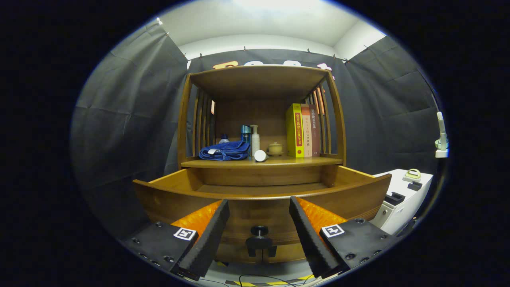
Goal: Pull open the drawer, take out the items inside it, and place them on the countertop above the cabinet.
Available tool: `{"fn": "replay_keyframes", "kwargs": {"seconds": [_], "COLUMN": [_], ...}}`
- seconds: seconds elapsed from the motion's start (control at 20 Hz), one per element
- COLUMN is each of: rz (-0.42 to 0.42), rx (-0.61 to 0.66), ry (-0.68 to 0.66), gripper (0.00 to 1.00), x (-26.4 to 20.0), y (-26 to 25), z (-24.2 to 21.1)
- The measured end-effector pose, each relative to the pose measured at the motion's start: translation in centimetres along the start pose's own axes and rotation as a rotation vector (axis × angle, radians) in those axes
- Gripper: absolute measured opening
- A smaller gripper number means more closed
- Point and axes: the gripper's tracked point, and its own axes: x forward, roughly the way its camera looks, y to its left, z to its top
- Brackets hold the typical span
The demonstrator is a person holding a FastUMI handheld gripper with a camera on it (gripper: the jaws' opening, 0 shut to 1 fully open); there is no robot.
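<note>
The drawer (263, 191) of the wooden cabinet (261, 83) stands pulled out toward the gripper (259, 213). Its curved front panel is just ahead of the fingers, and its inside is seen only as a shallow strip; I cannot tell what lies in it. A black knob (259, 231) is on the front panel, low, between the two fingers and apart from both of them.

The gripper is released: its two black fingers (207, 239) with orange sides stand wide apart and touch nothing. The knob is in the gap between them.

Above the drawer is the counter (303, 161) of the cabinet, a wooden board under the roof of the cabinet. On it, from the left, a blue cloth (225, 151) lies folded, with a small bottle (224, 138) behind it. Just beside the cloth stand a teal bottle (245, 134) and a white pump bottle (255, 139). A white round thing (260, 156) lies on its side in front of them. Next comes a small beige pot (275, 148) with a lid. Near the right side three books (303, 130) stand upright, touching each other; the nearest one is yellow.

To the right of the cabinet, well apart, stands a white box (402, 199) with small things on top.
</note>
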Motion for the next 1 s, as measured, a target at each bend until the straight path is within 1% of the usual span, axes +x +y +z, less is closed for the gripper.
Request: {"fn": "replay_keyframes", "kwargs": {"seconds": [0.2, 0.3, 0.35, 0.45, 0.6, 0.75, 1.0], "rz": [0.001, -0.030, -0.029, -0.038, -0.045, -0.057, -0.050], "rx": [0.051, 0.041, 0.039, -0.008, -0.006, -0.016, -0.014], "ry": [0.019, 0.040, 0.008, 0.018, 0.019, 0.033, 0.050], "gripper": [0.99, 0.98, 0.98, 0.98, 0.97, 0.97, 0.96], "x": [1.3, 1.9, 2.1, 2.3, 2.5, 4.0, 7.4], "y": [-0.4, -1.4, -1.5, -1.6, -1.5, -1.3, -1.7], "z": [-1.5, -2.3, -1.8, -2.6, -2.4, -2.4, -1.8]}}
